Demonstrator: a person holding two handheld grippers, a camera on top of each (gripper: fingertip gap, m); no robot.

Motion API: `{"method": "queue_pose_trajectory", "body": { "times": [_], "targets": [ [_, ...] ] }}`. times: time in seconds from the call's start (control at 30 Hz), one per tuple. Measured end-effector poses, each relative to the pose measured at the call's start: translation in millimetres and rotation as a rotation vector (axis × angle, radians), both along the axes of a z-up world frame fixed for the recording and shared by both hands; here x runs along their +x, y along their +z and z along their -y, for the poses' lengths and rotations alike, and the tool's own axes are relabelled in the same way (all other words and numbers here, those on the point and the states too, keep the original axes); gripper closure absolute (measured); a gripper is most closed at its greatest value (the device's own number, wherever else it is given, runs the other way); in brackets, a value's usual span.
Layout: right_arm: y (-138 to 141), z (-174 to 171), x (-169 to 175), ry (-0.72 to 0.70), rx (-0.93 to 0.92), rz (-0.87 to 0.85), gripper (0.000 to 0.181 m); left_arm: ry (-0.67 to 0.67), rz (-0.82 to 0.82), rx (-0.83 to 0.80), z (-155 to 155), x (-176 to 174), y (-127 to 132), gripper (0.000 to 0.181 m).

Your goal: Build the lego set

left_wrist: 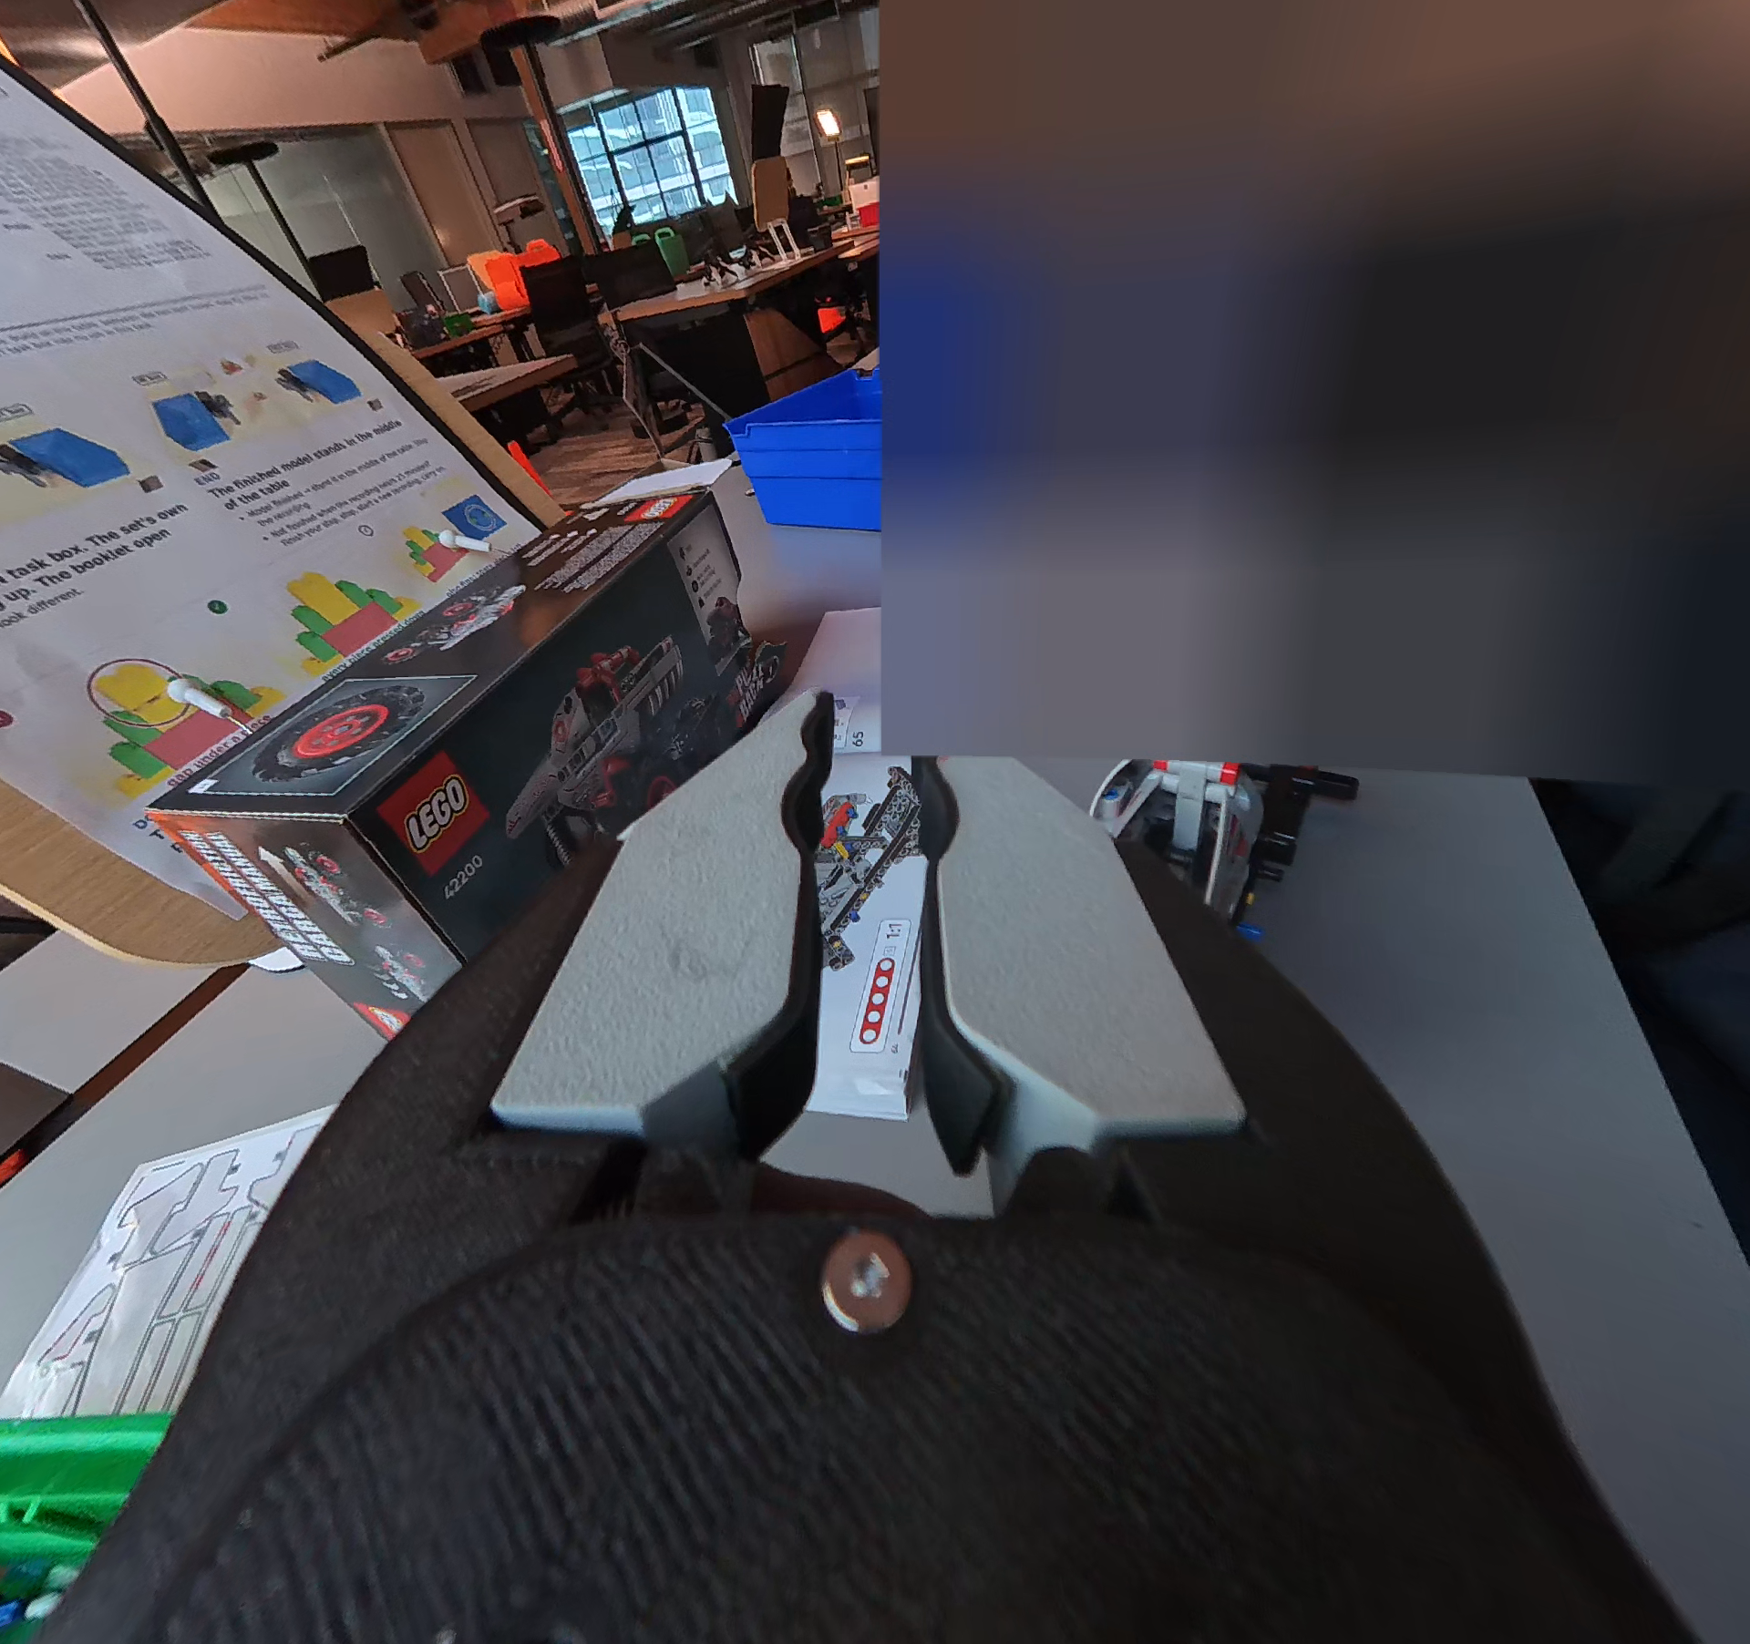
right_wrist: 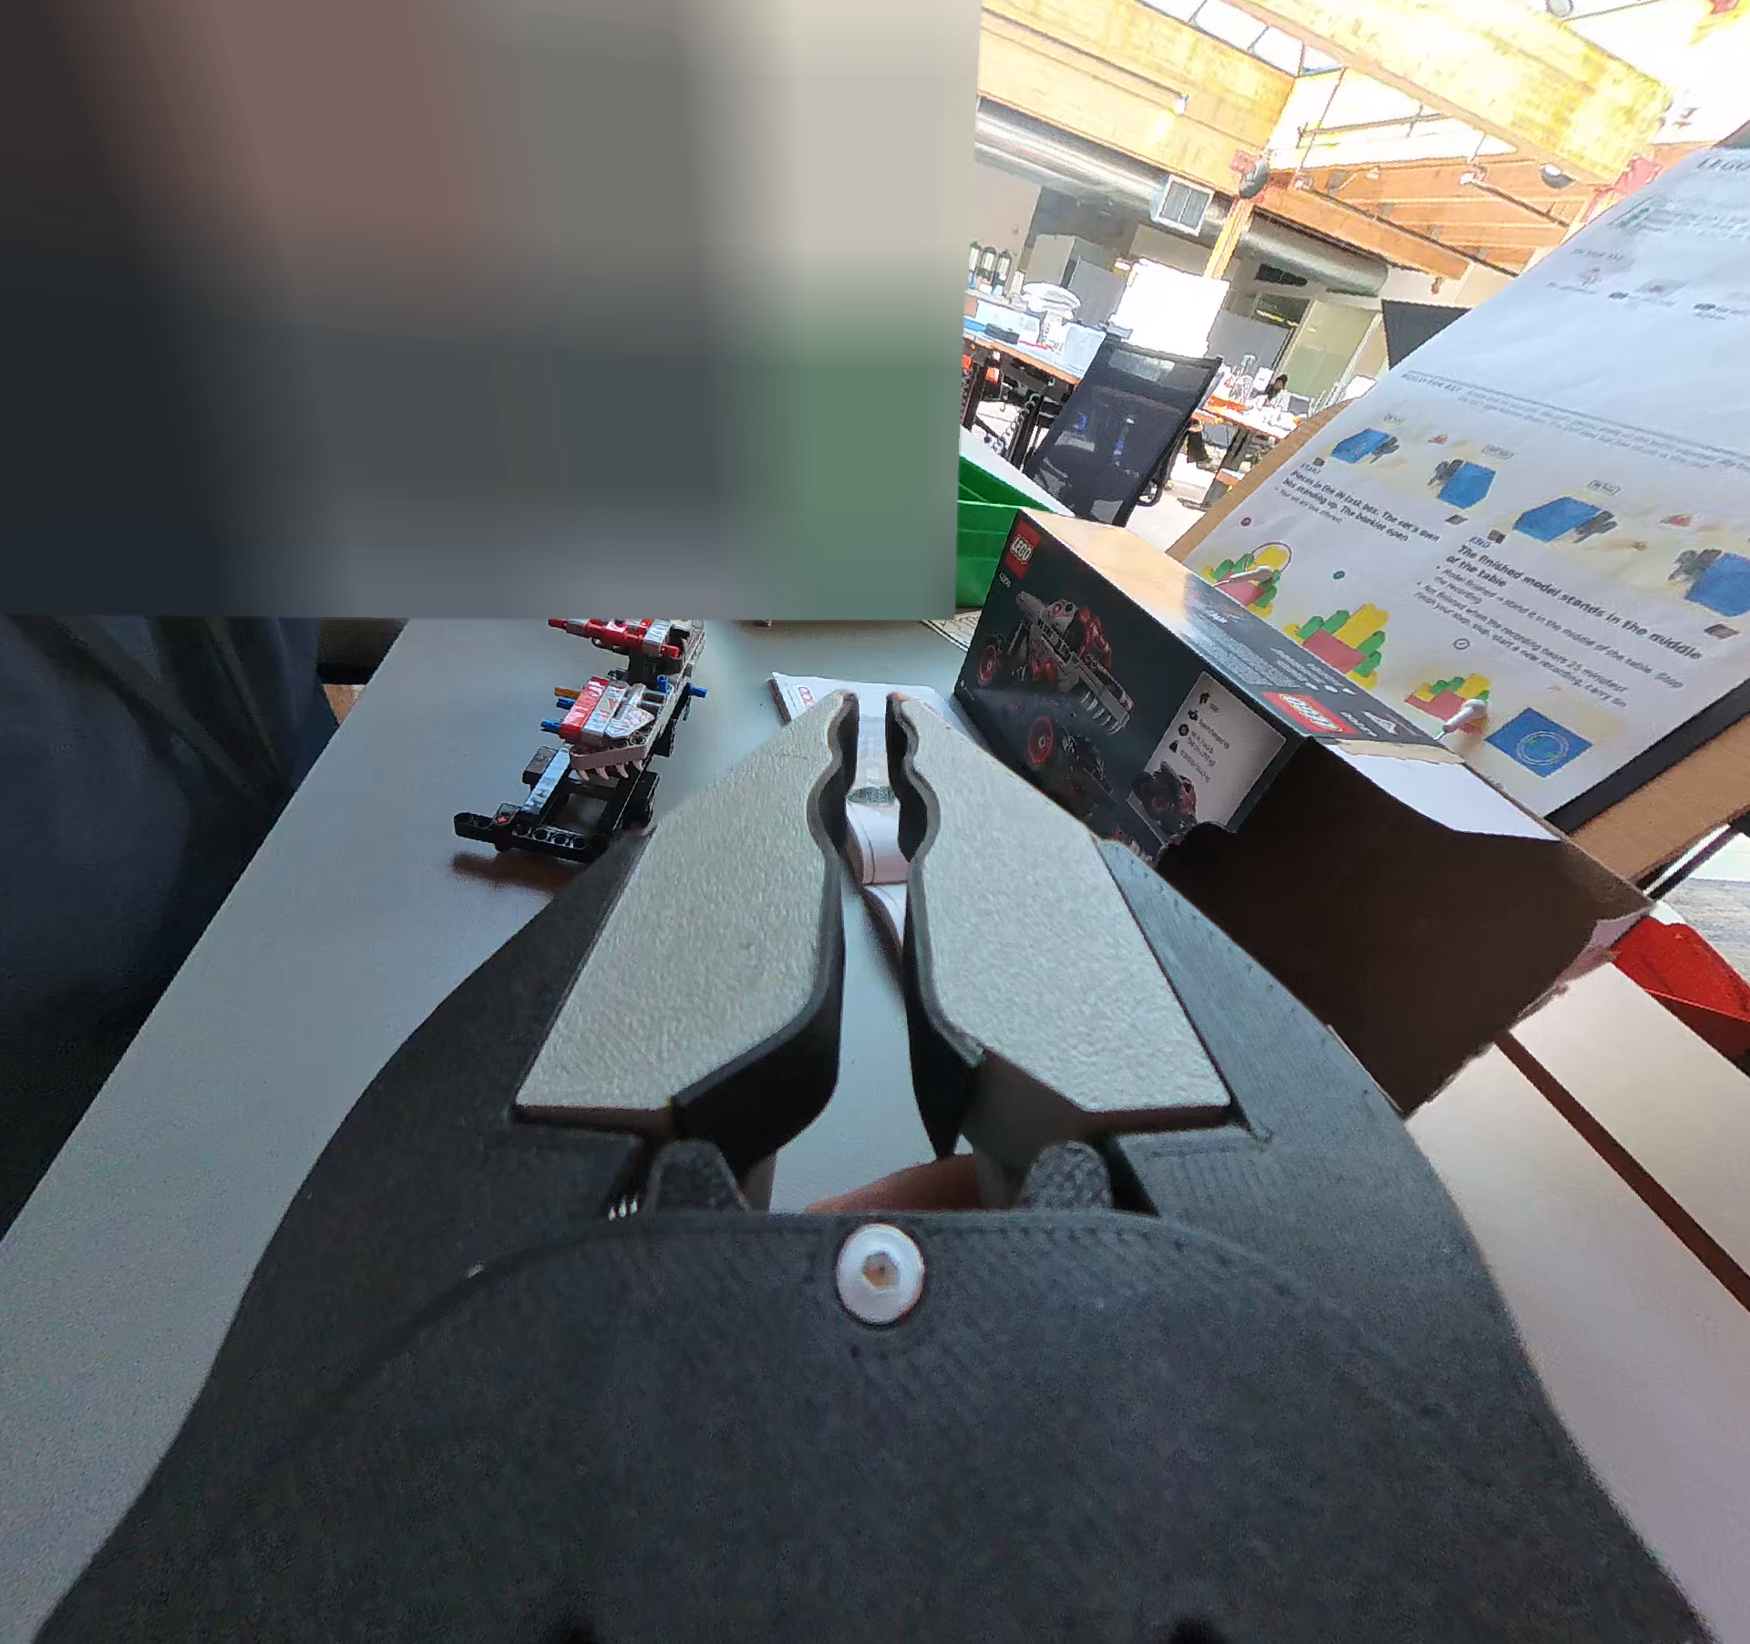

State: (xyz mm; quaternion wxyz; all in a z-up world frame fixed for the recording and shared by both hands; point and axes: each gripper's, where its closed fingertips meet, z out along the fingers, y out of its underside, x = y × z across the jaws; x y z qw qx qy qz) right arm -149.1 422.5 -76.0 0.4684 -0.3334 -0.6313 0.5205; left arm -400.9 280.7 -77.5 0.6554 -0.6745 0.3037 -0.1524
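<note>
The partly built model, black frame with white and red parts, lies on the grey table to the right of my left gripper. That gripper is open by a narrow gap and empty, above the open booklet. The black set box lies to its left. In the right wrist view the model lies ahead on the left and the box on the right. My right gripper has its jaws close together with a thin gap, empty, over the booklet.
A printed instruction sheet on a wooden board leans behind the box, also in the right wrist view. A blue tray stands at the back, a green bin near left, a sticker sheet beside it. A person's dark clothing is across the table. From either gripper's tips it is about 20 cm to the model.
</note>
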Motion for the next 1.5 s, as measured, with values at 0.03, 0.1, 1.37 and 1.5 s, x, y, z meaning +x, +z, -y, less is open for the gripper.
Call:
{"method": "queue_pose_trajectory", "body": {
  "times": [0.03,0.1,1.37,1.5],
  "targets": [
    [-3,0,-3,-0.004,0.001,0.015,0.179,0.0,-0.003,-0.008,-1,0,-2,0.167],
    [-16,1,-11,-0.016,0.013,0.072,0.179,0.002,-0.004,-0.026,-4,1,-7,0.166],
    [-94,125,-95,-0.019,0.067,0.607,0.181,-0.233,-0.15,-0.31,10,66,-84,0.105],
    [-84,105,-92,-0.087,0.07,0.579,0.138,-0.144,-0.06,-0.182,6,48,-47,0.095]
  ]
}}
